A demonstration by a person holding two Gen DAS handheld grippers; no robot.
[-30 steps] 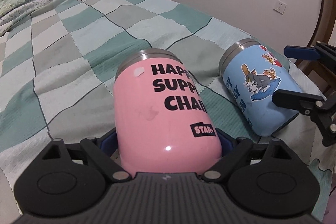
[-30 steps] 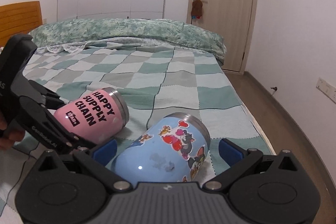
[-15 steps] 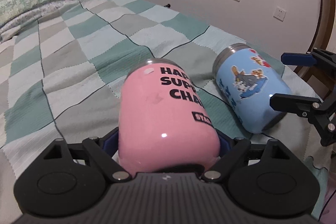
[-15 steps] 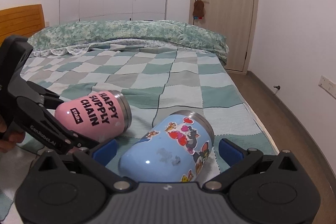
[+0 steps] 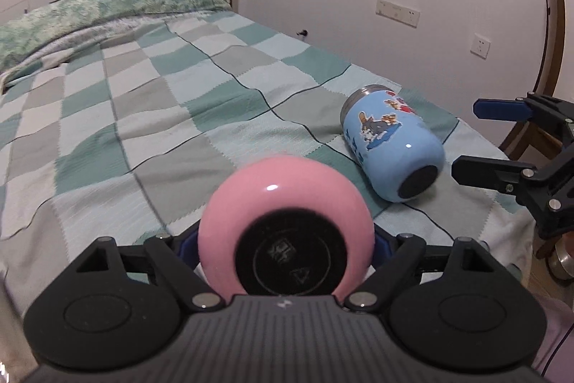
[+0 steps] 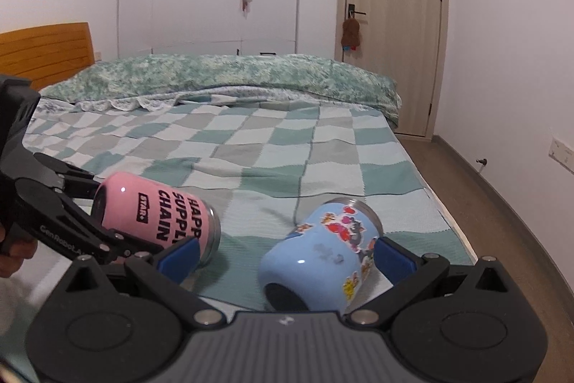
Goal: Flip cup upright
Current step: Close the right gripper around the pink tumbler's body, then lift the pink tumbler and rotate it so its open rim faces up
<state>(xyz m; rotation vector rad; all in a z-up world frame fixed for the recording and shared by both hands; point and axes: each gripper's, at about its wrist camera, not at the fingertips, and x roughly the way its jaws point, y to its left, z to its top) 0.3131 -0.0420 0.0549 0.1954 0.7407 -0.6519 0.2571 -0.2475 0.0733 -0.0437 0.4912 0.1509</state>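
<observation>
Left gripper pinches the pink cup near its base, one blue pad on each flank, and in its own view the black underside faces the camera. From the right wrist view the cup lies on its side on the bed, base toward the left gripper and steel rim pointing away; whether it is lifted clear of the blanket I cannot tell. Its long axis runs roughly straight ahead of the left tool, so righting it probably calls for a pitch of the wrist that brings the rim up over the base.

Right gripper is spread wide with the blue cup between its pads; the right pad sits close against the cup's side and the left pad stands well apart, so nothing is clamped. That cup also lies on its side near the foot edge of the bed, base toward the right tool, rim away and angled a little rightward. Each hand is nearest its own cup.

Pink cup: glossy, black lettering, steel lip. Blue cup: cartoon stickers, steel lip, dark round base.
</observation>
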